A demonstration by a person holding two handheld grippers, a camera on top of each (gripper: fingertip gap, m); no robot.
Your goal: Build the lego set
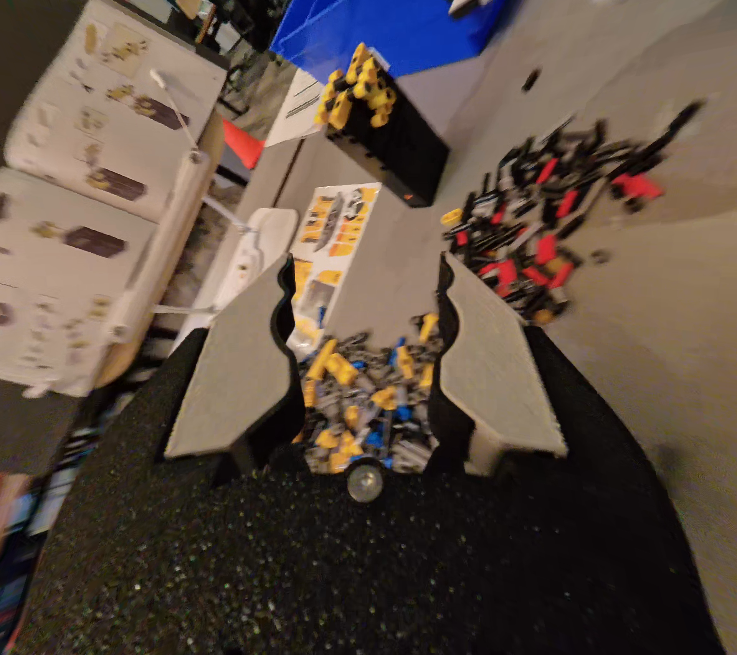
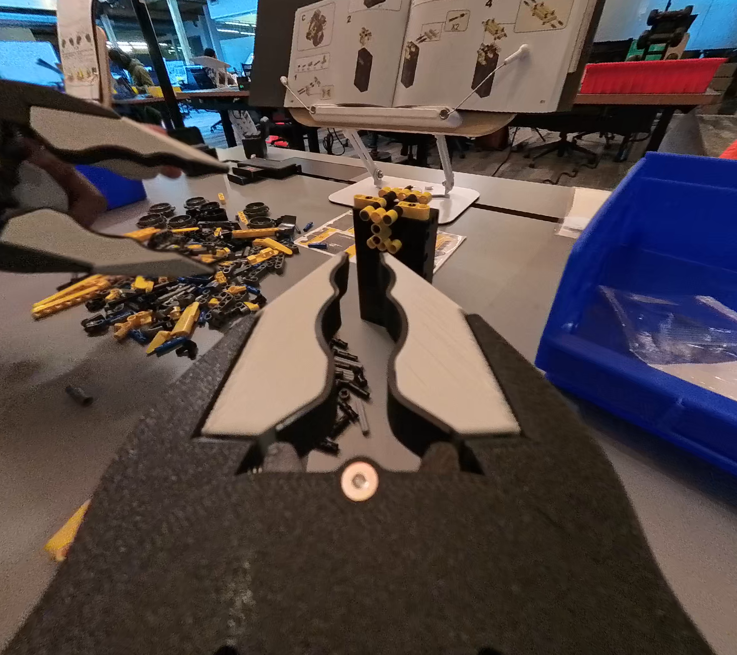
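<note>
Black block stands upright on the grey worktop, yellow-and-black beam assembly pinned on its top and upper face. Right gripper is lined up on it, jaws apart with a narrow gap; the block's lower part shows between the tips, contact can't be confirmed. A scatter of small black pins lies on the worktop under that gap.

Left gripper hangs over the pile of yellow, blue and grey parts, jaws wide apart, nothing held; view is motion-blurred. It also shows at the left of the right wrist view, above that pile.

Around: sticker sheet flat behind the block; open instruction booklet on a white stand further back; blue bin to the right with clear bags inside; black tyres at the far edge of the yellow pile; a second heap of black and red parts in the left wrist view. One stray black pin lies alone at near left.

Booklet shows printed step diagrams; not transcribing them.
</note>
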